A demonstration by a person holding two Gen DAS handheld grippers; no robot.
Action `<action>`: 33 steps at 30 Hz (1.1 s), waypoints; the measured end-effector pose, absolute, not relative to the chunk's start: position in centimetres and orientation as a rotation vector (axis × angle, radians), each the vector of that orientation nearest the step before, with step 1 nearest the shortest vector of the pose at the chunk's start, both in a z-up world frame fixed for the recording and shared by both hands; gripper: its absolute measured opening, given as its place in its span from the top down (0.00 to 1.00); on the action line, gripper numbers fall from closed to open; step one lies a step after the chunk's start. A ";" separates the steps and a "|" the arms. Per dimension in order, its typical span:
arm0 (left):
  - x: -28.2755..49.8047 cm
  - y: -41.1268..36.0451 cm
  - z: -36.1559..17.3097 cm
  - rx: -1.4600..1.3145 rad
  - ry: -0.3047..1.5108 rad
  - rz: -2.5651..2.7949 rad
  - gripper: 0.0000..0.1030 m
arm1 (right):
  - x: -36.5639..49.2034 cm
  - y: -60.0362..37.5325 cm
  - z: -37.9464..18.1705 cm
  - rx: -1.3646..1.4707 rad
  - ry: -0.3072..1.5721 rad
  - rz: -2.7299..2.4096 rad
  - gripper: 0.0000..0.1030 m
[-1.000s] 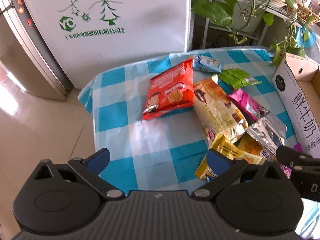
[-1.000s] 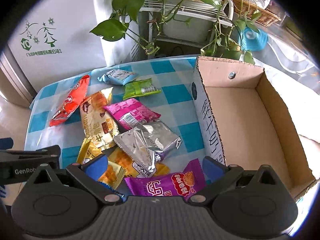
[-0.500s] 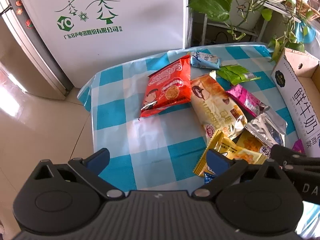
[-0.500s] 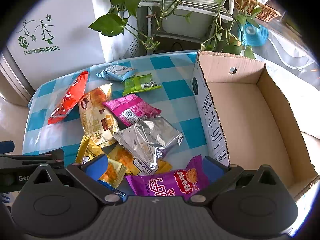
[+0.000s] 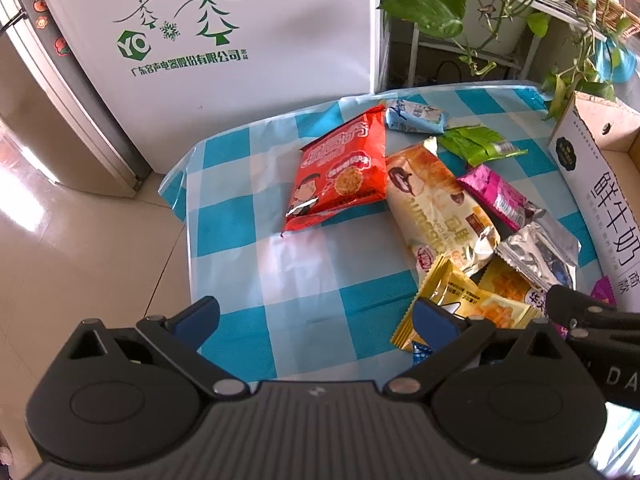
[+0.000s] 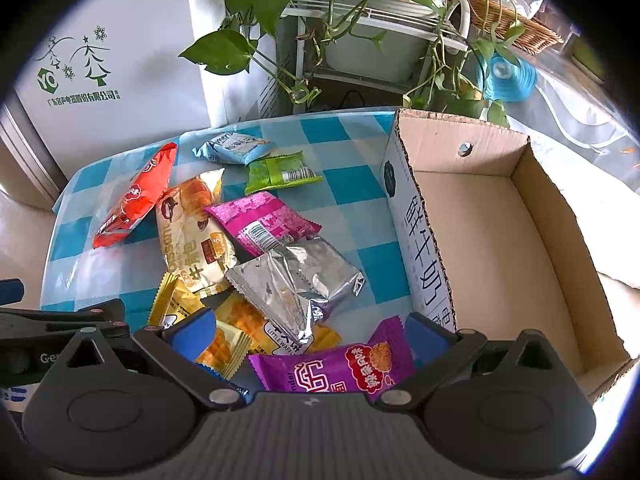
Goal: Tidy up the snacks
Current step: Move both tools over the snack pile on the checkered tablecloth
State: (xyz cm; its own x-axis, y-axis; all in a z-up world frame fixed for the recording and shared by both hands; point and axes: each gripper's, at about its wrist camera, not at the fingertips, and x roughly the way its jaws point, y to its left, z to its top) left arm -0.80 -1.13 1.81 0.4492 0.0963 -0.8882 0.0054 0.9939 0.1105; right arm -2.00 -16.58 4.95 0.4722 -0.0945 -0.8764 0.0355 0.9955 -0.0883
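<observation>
Left gripper [image 5: 316,316] spread wide, holding nothing, above the blue-checked surface [image 5: 280,280]. Right gripper [image 6: 308,330] likewise spread, empty, over a purple snack packet [image 6: 332,368] lying between its fingers. Heaped beside the cardboard box [image 6: 500,240]: silver foil packet [image 6: 296,280], magenta packet [image 6: 260,224], croissant packet [image 6: 192,232], red chip bag [image 5: 340,168], green packet [image 6: 280,172], pale blue packet [image 6: 236,148], yellow waffle packets [image 5: 460,304]. Box interior bare, at the right of the heap.

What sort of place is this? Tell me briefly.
Probably a home kitchen or dining corner: a white fridge stands by a table with a checked cloth, and potted plants sit on a rack behind.
</observation>
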 end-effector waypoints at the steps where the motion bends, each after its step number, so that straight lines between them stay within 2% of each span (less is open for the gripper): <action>1: -0.8 -1.1 1.8 0.101 1.105 0.057 0.01 | -2.0 -16.6 4.9 -0.062 1.076 -0.079 0.00; 33: -0.8 -1.3 1.6 0.097 1.108 0.066 0.02 | -2.0 -16.6 4.8 -0.052 1.083 -0.076 0.00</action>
State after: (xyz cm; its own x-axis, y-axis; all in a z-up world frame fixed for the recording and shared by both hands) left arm -0.84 -1.26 1.65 0.4447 0.1018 -0.8899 -0.0045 0.9938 0.1114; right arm -2.04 -16.64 4.82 0.4665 -0.0874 -0.8802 0.0364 0.9962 -0.0796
